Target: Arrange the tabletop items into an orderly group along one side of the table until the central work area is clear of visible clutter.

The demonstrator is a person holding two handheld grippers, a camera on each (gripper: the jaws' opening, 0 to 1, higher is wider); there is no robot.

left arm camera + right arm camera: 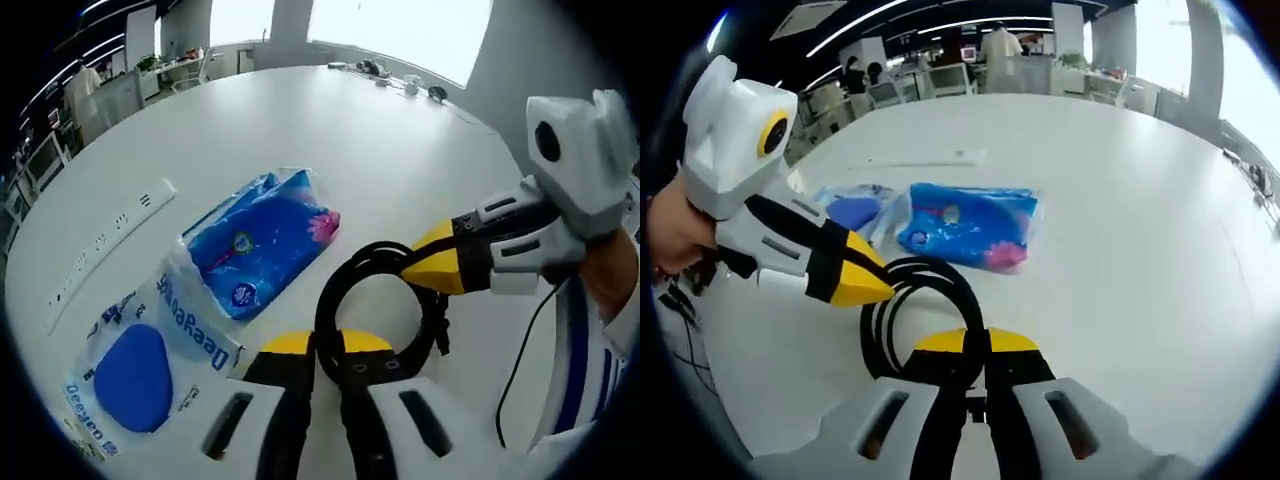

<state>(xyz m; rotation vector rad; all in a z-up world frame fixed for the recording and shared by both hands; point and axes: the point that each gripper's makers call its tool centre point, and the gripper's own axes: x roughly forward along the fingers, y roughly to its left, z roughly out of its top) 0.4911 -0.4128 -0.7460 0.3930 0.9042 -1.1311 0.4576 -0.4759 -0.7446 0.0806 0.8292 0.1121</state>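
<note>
A black cable (330, 300) is coiled into a loop on the white table (330, 130). My left gripper (327, 345) is shut on the near side of the loop. My right gripper (415, 268) comes in from the right and is shut on the loop's far side. In the right gripper view the cable (878, 320) curls in front of my right gripper (977, 345), and the left gripper (880, 285) pinches it from the left. A blue tissue pack (262, 240) (970, 225) lies just beyond the coil.
A clear bag with a blue pad (150, 345) (855, 210) lies beside the tissue pack. A white power strip (105, 245) (930, 160) lies farther out. Small items (400, 80) sit at the table's far edge. People (997, 45) stand among desks behind.
</note>
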